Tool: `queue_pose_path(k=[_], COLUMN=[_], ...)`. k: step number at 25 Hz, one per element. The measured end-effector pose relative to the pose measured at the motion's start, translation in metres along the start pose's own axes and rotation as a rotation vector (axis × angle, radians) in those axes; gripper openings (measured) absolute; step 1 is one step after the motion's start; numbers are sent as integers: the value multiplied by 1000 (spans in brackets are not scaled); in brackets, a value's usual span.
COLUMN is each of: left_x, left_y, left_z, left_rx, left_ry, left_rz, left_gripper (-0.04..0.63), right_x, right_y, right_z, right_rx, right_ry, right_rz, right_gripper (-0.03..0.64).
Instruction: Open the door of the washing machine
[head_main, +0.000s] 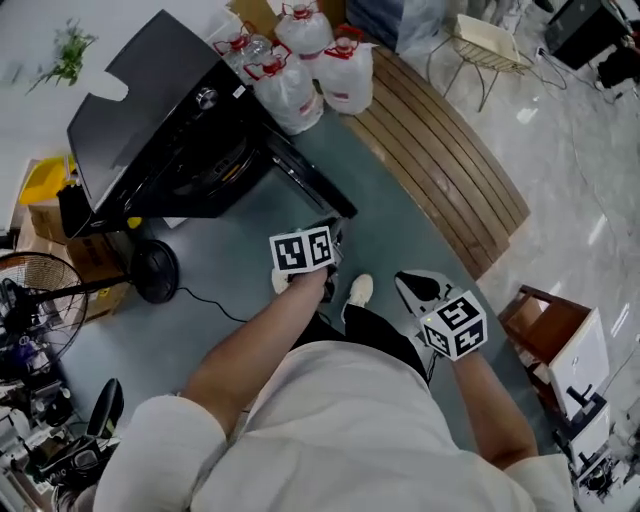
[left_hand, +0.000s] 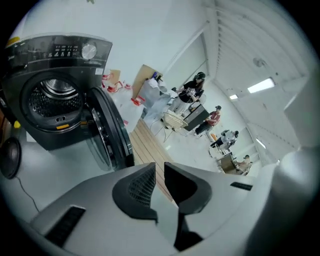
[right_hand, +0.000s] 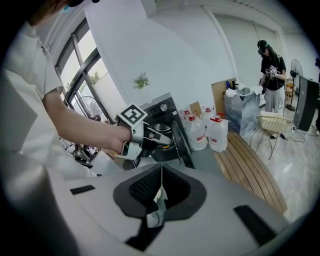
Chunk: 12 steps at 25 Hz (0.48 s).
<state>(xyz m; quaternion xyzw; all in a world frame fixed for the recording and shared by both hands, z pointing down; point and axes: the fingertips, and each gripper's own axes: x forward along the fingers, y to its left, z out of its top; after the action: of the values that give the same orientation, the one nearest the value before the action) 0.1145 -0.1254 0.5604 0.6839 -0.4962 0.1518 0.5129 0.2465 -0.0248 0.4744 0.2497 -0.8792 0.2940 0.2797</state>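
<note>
The black front-loading washing machine stands at the upper left, and its round door hangs wide open, swung out to the right. In the left gripper view the steel drum shows behind the open door. My left gripper hovers just off the door's outer edge, apart from it; its jaws stand a narrow gap apart with nothing between. My right gripper hangs lower right, away from the machine, with its pads closed together on nothing. The right gripper view also shows the left gripper beside the door.
Several water jugs stand right of the machine. A curved wooden bench runs along the right. A floor fan with its cord sits left of my feet, and a wooden crate at the right. People stand far off.
</note>
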Motion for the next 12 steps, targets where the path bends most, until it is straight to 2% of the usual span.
queue_pose_path(k=[12], left_x=[-129], left_y=[-62], left_z=[1], left_rx=[125], left_ry=[-49], left_rz=[-174], left_gripper=[26], right_x=[1], right_y=[46], right_z=[33], right_rx=[-116], right_ry=[-14], right_rz=[65], right_gripper=[9])
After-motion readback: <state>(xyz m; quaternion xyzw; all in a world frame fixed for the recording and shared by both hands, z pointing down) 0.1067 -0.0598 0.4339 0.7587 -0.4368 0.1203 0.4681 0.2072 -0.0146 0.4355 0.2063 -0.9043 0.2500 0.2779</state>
